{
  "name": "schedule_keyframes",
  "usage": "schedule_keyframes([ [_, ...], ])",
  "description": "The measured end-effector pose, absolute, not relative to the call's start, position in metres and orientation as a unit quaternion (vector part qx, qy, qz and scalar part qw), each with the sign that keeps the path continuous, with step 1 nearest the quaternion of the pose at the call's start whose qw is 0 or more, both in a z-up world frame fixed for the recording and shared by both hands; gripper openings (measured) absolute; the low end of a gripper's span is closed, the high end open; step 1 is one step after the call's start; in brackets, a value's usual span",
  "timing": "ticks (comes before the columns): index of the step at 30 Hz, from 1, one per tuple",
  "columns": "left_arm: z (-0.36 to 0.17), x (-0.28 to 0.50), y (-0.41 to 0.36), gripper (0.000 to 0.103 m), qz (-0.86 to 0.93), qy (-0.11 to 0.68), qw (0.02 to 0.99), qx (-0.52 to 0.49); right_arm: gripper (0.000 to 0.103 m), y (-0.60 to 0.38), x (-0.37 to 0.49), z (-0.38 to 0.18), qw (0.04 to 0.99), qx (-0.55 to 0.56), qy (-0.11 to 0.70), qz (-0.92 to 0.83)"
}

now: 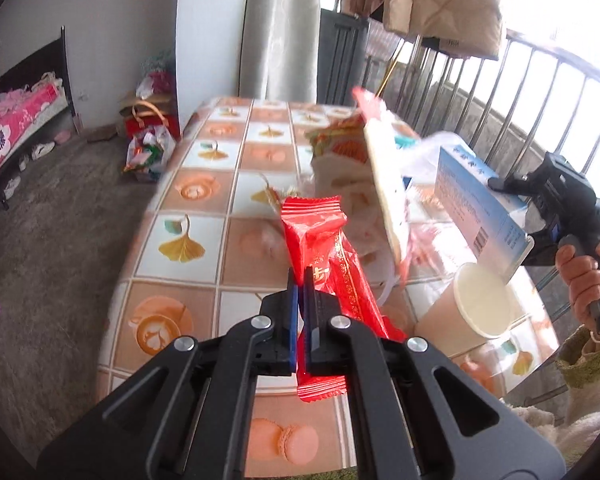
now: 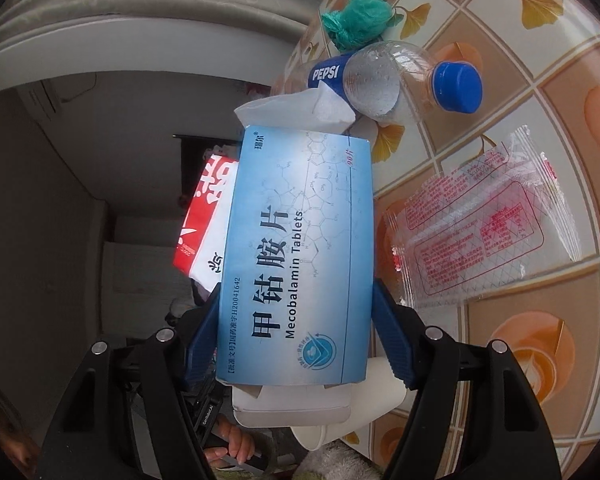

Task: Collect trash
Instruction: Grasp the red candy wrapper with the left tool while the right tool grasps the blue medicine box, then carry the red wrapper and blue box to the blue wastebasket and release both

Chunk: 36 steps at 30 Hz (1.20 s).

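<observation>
My left gripper (image 1: 300, 280) is shut on a red snack wrapper (image 1: 320, 236), which hangs lifted above the tiled tablecloth (image 1: 188, 188). To the right, my right gripper (image 1: 514, 216) is shut on a blue medicine box (image 1: 476, 204), held over a white paper cup (image 1: 480, 304). In the right wrist view the box (image 2: 296, 256) fills the middle, and the right gripper (image 2: 296, 300) presses its blue pads on both sides. Under the box I see the cup (image 2: 364, 408).
On the table (image 2: 540, 320) lie an empty Pepsi bottle (image 2: 400, 80), a green mesh ball (image 2: 356, 20) and a clear red-printed wrapper (image 2: 476, 224). More packaging (image 1: 348, 148) is piled mid-table. A railing (image 1: 540, 92) runs behind; bags (image 1: 148, 152) sit on the floor.
</observation>
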<state>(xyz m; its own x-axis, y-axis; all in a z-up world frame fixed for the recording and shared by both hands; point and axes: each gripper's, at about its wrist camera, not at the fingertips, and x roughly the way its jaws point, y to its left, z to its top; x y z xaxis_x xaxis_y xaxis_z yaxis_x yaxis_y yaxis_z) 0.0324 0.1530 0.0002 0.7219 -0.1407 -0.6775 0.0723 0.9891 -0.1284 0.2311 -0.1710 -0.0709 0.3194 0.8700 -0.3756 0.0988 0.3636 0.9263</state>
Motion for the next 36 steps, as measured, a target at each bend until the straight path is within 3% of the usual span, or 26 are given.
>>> schedule_keyframes([
  [10, 0.075, 0.016, 0.119, 0.000, -0.128, 0.287, 0.949, -0.032, 0.069, -0.185, 0.208, -0.069, 0.630, 0.504, 0.485, 0.338],
  [18, 0.112, 0.053, 0.069, 0.000, -0.209, 0.283, 0.935, -0.033, 0.069, -0.213, 0.159, -0.097, 0.640, 0.451, 0.559, 0.275],
  [27, 0.073, 0.136, -0.001, 0.000, -0.262, 0.384, 0.885, -0.031, 0.069, -0.229, 0.089, -0.086, 0.607, 0.463, 0.557, 0.327],
  [32, 0.021, 0.167, -0.035, 0.000, -0.240, 0.459, 0.855, 0.022, 0.069, -0.255, 0.067, -0.077, 0.618, 0.499, 0.509, 0.332],
  [36, 0.020, 0.171, -0.047, 0.000, -0.258, 0.470, 0.844, 0.010, 0.069, -0.297, 0.053, -0.069, 0.651, 0.524, 0.458, 0.303],
])
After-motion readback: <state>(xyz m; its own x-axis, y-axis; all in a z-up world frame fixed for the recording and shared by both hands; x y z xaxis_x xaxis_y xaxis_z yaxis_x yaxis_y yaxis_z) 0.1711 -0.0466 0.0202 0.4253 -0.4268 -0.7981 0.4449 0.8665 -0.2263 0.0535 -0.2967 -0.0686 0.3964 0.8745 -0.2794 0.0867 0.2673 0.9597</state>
